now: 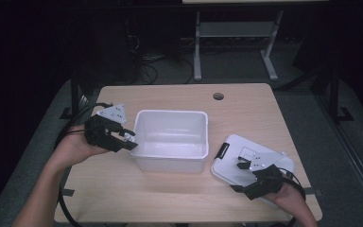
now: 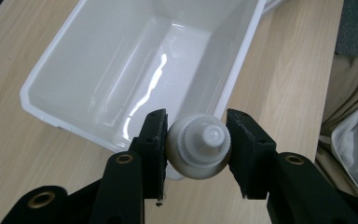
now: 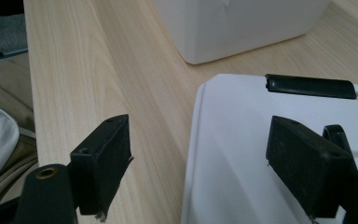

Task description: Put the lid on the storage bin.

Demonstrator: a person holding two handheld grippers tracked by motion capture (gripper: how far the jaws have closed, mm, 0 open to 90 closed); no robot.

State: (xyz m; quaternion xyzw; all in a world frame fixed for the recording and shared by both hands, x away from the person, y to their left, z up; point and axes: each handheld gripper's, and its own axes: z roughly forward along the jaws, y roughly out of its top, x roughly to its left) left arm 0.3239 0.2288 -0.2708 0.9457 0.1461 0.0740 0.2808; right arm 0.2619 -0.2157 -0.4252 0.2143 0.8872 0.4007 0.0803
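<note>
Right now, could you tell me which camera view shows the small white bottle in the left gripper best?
The left gripper view: the white bottle sits close up, cap toward the camera, clamped between the left gripper jaws at the bin rim. The high view gives just a small pale speck at those jaws.

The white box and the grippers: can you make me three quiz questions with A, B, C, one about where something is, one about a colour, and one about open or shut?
1. Where is the small bottle?
A. inside the box
B. between the left gripper's jaws, by the box's rim
C. on the lid

2. What colour is the latch on the lid?
A. black
B. red
C. yellow

3. How is the right gripper?
A. shut on the lid
B. shut on the bottle
C. open

Answers:
1 B, the left gripper view shows the jaws pressing the bottle beside the white box.
2 A, the latch is dark against the white lid.
3 C, its jaws stand wide apart over the lid's edge.
</note>
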